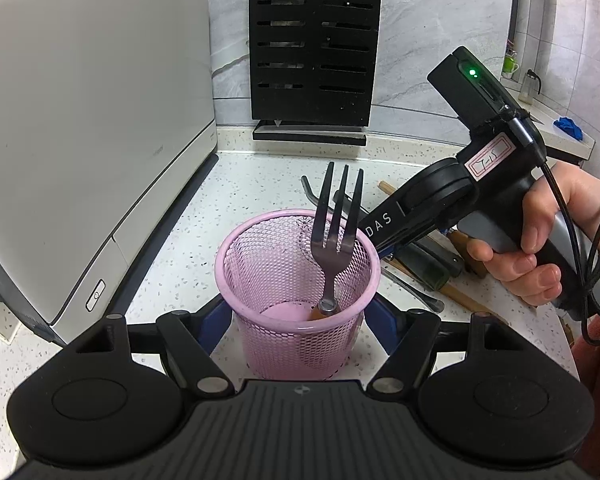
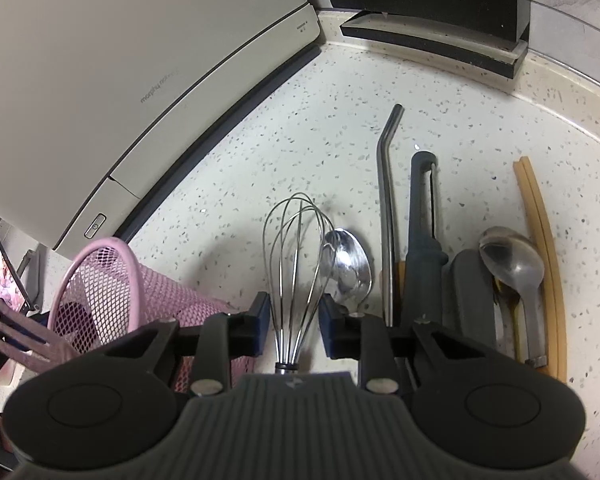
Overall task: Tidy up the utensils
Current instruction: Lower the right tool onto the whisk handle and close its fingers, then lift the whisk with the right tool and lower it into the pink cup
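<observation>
— How will the whisk handle?

— Light, springy wires, slippery. It lies between my right gripper pads, not yet pinched; I'd grip near the neck. My left gripper clasps the pink mesh cup holding a fork.

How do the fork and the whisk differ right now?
The fork stands tines-up inside the pink mesh cup; the whisk lies on the counter. The fork is clear of both grippers; the whisk sits between the right gripper pads. Both are metal.
</observation>
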`<state>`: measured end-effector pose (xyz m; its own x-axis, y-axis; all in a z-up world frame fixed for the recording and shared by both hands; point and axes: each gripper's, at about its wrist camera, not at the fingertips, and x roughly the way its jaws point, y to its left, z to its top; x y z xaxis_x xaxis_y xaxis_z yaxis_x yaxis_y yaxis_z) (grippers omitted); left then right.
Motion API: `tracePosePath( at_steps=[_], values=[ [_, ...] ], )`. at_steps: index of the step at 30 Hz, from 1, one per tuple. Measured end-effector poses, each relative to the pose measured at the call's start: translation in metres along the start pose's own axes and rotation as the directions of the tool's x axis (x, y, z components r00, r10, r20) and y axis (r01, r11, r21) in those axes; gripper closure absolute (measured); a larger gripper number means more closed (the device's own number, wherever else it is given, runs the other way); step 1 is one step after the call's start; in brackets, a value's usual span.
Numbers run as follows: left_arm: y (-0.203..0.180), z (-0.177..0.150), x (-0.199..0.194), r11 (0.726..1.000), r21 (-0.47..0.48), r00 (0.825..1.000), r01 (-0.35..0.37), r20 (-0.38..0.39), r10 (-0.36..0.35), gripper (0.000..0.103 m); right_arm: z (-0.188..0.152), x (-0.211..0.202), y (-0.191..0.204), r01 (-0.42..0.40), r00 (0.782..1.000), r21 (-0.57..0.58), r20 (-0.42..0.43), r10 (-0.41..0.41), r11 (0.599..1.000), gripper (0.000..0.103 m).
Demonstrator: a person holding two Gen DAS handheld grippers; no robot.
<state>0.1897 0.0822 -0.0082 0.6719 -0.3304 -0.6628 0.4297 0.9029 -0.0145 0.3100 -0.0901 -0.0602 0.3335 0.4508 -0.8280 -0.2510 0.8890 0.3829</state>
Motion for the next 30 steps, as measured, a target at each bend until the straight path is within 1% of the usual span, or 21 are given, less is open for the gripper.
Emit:
tracePosePath(
  at_steps=[2,6,8,14,19,21,23,30],
  values=[
    [-0.001,0.000,0.000,1.000,0.004,1.000,-0.007,0.005,0.007,0.015,-0.001,-0.001,0.001,0.004,1.000,-0.011,0.004,-0.004,1.000,0.080],
    [-0.002,0.001,0.001,1.000,0.008,1.000,-0.009,0.008,0.009,0.012,-0.005,-0.010,0.003,0.009,1.000,-0.027,0.020,-0.009,1.000,0.081],
    [-0.003,0.002,0.002,1.000,0.014,1.000,-0.008,0.009,0.008,0.009,-0.005,-0.015,0.002,0.010,0.999,-0.031,0.030,-0.009,0.999,0.081],
    [-0.010,0.002,0.007,0.998,0.057,1.000,-0.016,0.012,0.015,0.008,-0.007,-0.038,-0.002,-0.014,0.998,-0.023,0.062,0.015,1.000,0.081],
    [-0.014,0.005,0.011,0.998,0.061,1.000,-0.029,0.013,0.028,0.008,-0.007,-0.058,-0.006,-0.022,0.992,-0.020,0.123,0.025,1.000,0.081],
    [-0.015,0.005,0.011,0.997,0.065,0.999,-0.030,0.011,0.030,0.009,-0.007,-0.066,-0.004,-0.014,0.987,-0.029,0.162,0.019,0.999,0.081],
    [-0.016,0.006,0.011,0.998,0.064,1.000,-0.021,0.010,0.020,0.013,-0.008,-0.079,-0.002,-0.005,0.978,-0.044,0.206,0.014,0.999,0.082],
    [-0.016,0.008,0.013,0.999,0.052,1.000,0.000,0.003,0.000,0.017,-0.016,-0.116,0.010,0.040,0.935,-0.129,0.354,0.009,0.991,0.083]
  ],
)
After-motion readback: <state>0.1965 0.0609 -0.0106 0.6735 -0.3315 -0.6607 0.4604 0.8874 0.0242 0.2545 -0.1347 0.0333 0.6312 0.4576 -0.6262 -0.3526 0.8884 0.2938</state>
